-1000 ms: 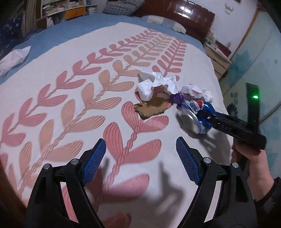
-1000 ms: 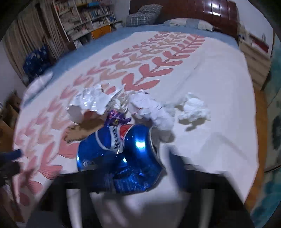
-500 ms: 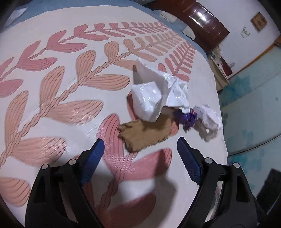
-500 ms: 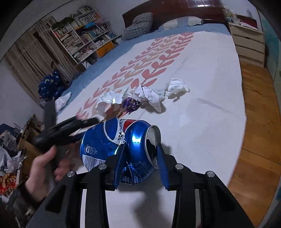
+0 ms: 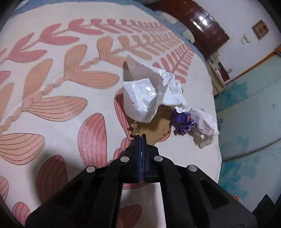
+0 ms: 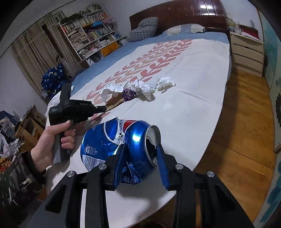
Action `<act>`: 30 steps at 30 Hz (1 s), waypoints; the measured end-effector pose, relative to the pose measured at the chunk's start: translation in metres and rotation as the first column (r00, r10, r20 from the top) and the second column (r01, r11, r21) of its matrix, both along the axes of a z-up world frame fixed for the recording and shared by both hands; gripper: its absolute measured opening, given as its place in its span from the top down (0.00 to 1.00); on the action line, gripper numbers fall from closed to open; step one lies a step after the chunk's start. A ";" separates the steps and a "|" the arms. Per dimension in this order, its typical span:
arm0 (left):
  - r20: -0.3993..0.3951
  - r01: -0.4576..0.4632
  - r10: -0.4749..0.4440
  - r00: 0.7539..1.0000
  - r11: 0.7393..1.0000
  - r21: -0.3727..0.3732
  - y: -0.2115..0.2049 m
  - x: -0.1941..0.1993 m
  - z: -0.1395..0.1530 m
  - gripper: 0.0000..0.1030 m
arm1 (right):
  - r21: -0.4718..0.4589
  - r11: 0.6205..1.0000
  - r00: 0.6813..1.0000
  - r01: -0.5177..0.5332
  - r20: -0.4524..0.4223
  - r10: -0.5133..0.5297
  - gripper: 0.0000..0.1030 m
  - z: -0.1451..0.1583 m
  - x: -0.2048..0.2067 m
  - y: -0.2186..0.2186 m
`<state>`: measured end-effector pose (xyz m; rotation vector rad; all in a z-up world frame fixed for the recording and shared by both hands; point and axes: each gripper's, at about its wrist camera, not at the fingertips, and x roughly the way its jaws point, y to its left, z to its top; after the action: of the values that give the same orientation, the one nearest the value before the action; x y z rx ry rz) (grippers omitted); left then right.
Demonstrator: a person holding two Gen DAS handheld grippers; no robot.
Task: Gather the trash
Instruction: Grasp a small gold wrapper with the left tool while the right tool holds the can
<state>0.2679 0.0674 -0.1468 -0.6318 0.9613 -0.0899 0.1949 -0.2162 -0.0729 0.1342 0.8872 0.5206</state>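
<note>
A trash pile lies on the bedspread: a white plastic bag, a brown cardboard scrap, a purple wrapper and a crumpled white paper. My left gripper is shut, its tips pinching the puckered near edge of the cardboard scrap. The right wrist view shows that left gripper in a hand, reaching to the pile. My right gripper is shut on a crushed blue soda can, held above the bed's near corner, well away from the pile.
The bed's edge drops to a wooden floor on the right. A nightstand stands by the dark headboard. A bookshelf and clutter fill the far left. More white paper lies at the pile's right end.
My left gripper came down to the cardboard scrap and snapped from wide open to shut on its edge. My right gripper carried the can back from the pile toward the bed's corner.
</note>
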 end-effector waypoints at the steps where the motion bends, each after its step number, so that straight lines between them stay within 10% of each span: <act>1: 0.009 -0.004 0.004 1.000 1.000 0.002 0.001 -0.003 0.004 1.00 | 0.003 1.000 1.000 0.001 -0.001 -0.001 0.65 0.000 -0.001 -0.002; 11: 0.121 0.002 -0.009 0.993 0.998 0.055 0.000 -0.050 0.071 1.00 | 0.055 0.998 0.999 0.033 0.022 -0.034 0.65 0.018 -0.030 -0.022; 30: 0.267 0.020 -0.102 0.958 0.955 0.296 -0.119 -0.284 0.198 1.00 | 0.130 0.992 0.982 -0.001 0.188 -0.024 0.65 0.137 -0.185 -0.096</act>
<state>-0.0162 -0.0512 0.0515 -0.3059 0.7013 -0.0886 0.0101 -0.3126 0.0646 0.2043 0.6666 0.5707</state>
